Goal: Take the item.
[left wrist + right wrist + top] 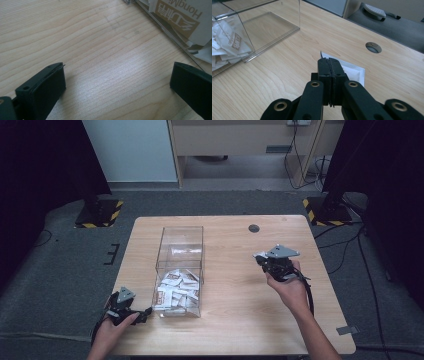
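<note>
- White paper sachet (352, 71) is pinched at its edge by the right gripper (329, 60), whose 2 black jaws are pressed together on it; the rest of the packet fans out flat beyond and to the right of the jaws, close above the wooden table (287, 72).
- In the high view the right gripper (263, 257) sits over the right half of the table (235, 295), well apart from the box, with the person's right hand (287, 287) wrapped around its body and a little white showing at its tip.
- Clear plastic box (180, 270) stands left of centre on the table, long side running near to far; its far half is bare and its near half holds a loose heap of white sachets (177, 290) with brown print.
- The left gripper (145, 312) lies low at the near left corner of the box, just beside its wall, held by the left hand (117, 325).
- In the left gripper view its 2 jaws stand wide apart with only bare wood (100, 62) between them; the box wall and a printed packet (175, 17) show at the upper right.
- A round cable hole (254, 228) sits near the table's far edge, to the right of the box.
</note>
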Available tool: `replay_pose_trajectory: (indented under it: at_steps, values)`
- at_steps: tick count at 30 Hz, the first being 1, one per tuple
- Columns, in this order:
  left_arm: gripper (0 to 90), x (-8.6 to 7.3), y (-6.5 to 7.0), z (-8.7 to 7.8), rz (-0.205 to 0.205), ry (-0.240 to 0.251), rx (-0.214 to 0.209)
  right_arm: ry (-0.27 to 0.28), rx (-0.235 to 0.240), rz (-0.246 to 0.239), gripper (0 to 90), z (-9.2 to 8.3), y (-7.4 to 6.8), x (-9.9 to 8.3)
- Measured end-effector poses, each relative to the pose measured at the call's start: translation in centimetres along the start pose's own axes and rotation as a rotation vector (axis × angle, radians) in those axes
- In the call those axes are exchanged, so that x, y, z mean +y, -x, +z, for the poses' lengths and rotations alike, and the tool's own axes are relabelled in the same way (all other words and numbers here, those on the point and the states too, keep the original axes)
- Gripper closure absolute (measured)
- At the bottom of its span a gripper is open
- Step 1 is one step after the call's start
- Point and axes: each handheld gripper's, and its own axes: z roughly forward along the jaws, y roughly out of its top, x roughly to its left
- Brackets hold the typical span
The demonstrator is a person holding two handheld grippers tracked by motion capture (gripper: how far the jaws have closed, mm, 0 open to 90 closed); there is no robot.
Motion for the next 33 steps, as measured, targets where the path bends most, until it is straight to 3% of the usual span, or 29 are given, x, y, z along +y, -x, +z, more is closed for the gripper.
replay_pose_trajectory:
  at_steps: [18,33]
  values:
    - [0.0,0.0,0.0,0.0,0.0,0.0,0.0,-0.046,0.004,0.026,89.2,1.3,0.2,-2.4]
    - [0.0,0.0,0.0,0.0,0.0,0.0,0.0,-0.064,0.013,0.058,88.3,2.8,-0.1,-3.4]
